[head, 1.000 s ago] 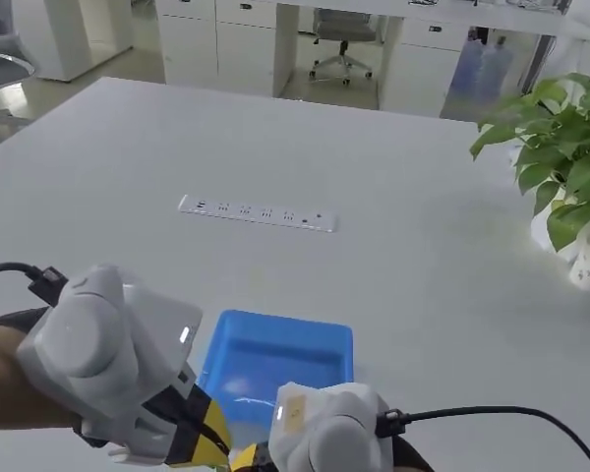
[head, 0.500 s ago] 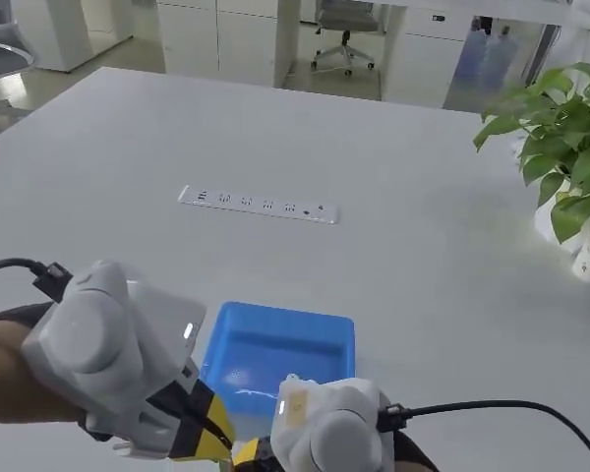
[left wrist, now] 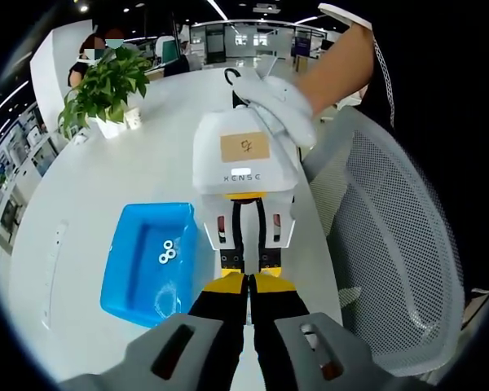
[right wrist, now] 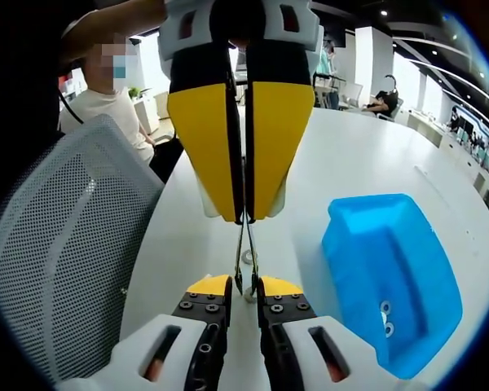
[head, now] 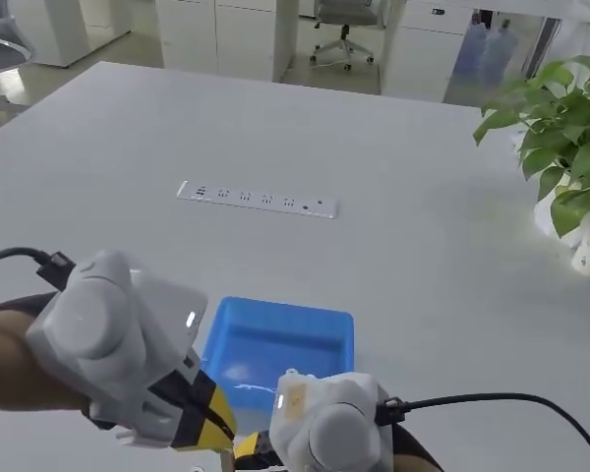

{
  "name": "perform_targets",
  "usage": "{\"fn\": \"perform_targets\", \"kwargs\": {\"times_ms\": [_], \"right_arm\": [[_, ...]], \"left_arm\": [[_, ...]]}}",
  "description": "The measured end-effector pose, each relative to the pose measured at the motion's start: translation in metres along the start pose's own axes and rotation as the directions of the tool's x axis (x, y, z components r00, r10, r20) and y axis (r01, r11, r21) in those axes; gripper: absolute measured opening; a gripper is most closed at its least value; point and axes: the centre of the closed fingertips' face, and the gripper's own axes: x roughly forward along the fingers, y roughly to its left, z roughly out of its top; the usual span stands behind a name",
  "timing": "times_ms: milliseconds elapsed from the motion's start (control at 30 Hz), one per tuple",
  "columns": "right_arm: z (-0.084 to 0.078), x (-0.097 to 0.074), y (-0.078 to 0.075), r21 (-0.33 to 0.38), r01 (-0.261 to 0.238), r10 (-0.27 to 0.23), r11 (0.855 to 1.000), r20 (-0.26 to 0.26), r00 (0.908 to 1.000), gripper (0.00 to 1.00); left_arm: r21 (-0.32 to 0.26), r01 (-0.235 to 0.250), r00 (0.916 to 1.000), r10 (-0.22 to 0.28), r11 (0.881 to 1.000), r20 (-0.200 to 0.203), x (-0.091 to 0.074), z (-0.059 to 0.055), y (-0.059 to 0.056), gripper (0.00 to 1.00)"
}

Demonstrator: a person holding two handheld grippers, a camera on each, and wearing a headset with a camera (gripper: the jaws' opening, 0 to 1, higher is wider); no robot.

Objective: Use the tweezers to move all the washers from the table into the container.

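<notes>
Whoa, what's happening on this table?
A person is working with two hand-held grippers. The left hand-held gripper is shut on thin metal tweezers, whose tips reach down to a small metal washer on the white table, between the jaws of the right hand-held gripper. A few washers already lie in the blue plastic container beside them.

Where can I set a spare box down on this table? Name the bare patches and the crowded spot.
Bare table runs wide between the power strip and the plant, and beyond the strip to the far edge. It is crowded at the near edge, where the left hand-held gripper and the right hand-held gripper meet at the tweezers beside the blue tray.
</notes>
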Motion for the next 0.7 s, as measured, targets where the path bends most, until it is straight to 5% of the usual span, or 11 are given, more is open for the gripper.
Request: {"fn": "perform_targets", "kwargs": {"times_ms": [700], "right_arm": [[-0.0016,-0.0011,-0.0015,-0.017,0.018,-0.018,1.0,-0.002,0.9998,0.1]], "left_arm": [[0.011,0.004,1.0,-0.004,1.0,-0.006,0.0011,0.0011,-0.0026,0.04]]}}
